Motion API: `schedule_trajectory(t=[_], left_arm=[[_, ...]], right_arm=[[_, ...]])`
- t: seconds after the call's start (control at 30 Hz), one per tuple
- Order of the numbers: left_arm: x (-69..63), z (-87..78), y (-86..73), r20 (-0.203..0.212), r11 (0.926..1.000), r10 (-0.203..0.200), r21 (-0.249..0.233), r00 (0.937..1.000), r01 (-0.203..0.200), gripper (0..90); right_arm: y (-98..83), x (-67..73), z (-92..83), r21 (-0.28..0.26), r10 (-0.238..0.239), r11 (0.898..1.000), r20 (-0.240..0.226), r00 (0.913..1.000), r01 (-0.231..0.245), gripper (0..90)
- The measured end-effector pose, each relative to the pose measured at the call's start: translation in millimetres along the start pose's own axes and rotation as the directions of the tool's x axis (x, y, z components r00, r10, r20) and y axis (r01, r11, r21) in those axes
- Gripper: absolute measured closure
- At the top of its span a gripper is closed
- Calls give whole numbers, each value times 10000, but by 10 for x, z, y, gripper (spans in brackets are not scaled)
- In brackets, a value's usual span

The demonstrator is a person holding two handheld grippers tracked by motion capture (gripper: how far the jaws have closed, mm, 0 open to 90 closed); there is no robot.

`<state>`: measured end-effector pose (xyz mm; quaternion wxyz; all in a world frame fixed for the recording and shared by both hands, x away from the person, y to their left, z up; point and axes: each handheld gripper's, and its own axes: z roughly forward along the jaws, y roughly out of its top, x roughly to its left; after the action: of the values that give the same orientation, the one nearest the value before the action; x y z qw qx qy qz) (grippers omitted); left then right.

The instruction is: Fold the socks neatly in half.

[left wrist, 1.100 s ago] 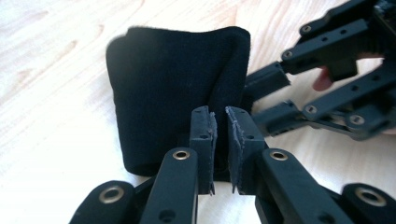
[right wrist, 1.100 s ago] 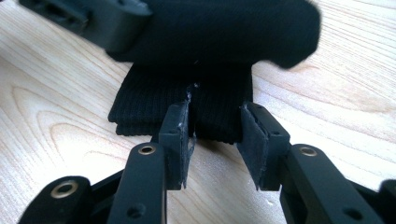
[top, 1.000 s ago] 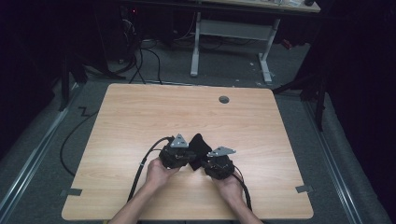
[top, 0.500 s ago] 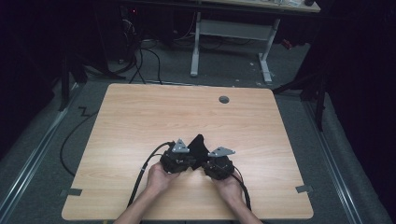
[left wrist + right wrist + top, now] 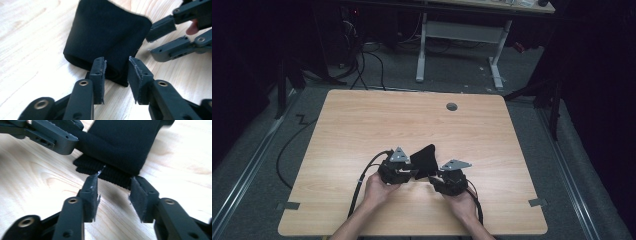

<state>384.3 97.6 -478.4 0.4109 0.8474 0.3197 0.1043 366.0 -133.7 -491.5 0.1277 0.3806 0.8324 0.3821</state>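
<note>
- Black folded cloth [image 5: 423, 160]: lies on the wooden table [image 5: 362, 125], directly ahead of both grippers and between them.
- Left gripper [image 5: 116, 72]: jaws spread and have just been opening. The near folded edge of the cloth sits at the tips, with no pad pressing on it.
- Right gripper [image 5: 113, 187]: jaws spread and have just been opening slightly. The ribbed cloth edge lies just beyond the tips, unclamped.
- Both grippers meet at the cloth, tips close together.
</note>
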Motion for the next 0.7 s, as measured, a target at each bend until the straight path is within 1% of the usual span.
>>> schedule_trajectory(t=[0.03,0.07,0.1,0.13,0.27,0.3,0.33,0.4,0.47,0.5,0.53,0.57,0.63,0.7], left_arm=[[0,-36,15,3,9998,-81,-166,10000,81,652],[0,-36,15,3,9998,-81,-166,10000,81,644],[1,-67,31,-17,9994,-125,-309,9999,125,644],[0,-82,41,-37,9992,-154,-377,9999,153,635],[-21,-134,111,-321,9984,-95,-566,9994,76,609],[-24,-134,146,-470,9981,-177,-596,9987,149,607],[-24,-134,146,-470,9981,-177,-596,9987,149,607],[-18,-118,175,-656,9975,-400,-610,9970,360,607],[-5,-93,196,-817,9971,-523,-587,9953,475,605],[-4,-67,212,-1064,9977,-502,-505,9931,450,582],[-5,-49,224,-1190,9984,-453,-399,9919,408,574],[-9,-33,227,-1284,9983,-461,-407,9906,412,574],[-17,0,220,-1275,9981,-577,-273,9902,547,565],[-29,16,211,-1267,9981,-611,-185,9901,592,563]], right_arm=[[8,-8,-44,-151,-103,9998,-37,9999,102,624],[8,-8,-44,-151,-103,9998,-37,9999,102,624],[15,-10,-80,-254,-158,9996,-31,9999,157,645],[35,-7,-151,-496,-290,9983,49,9996,292,672],[119,4,-280,-936,-664,9934,49,9978,666,753],[182,5,-311,-1075,-723,9916,12,9974,720,770],[182,5,-311,-1075,-723,9916,12,9974,720,770],[276,-14,-297,-1120,-787,9906,42,9969,787,782],[304,-27,-278,-1097,-775,9909,82,9970,780,783],[353,-62,-225,-1034,-718,9920,131,9973,728,783],[373,-76,-197,-980,-670,9928,170,9976,684,783],[373,-76,-197,-980,-670,9928,170,9976,684,783],[410,-117,-114,-878,-578,9943,249,9980,598,778],[412,-125,-93,-830,-530,9950,239,9983,548,776]])
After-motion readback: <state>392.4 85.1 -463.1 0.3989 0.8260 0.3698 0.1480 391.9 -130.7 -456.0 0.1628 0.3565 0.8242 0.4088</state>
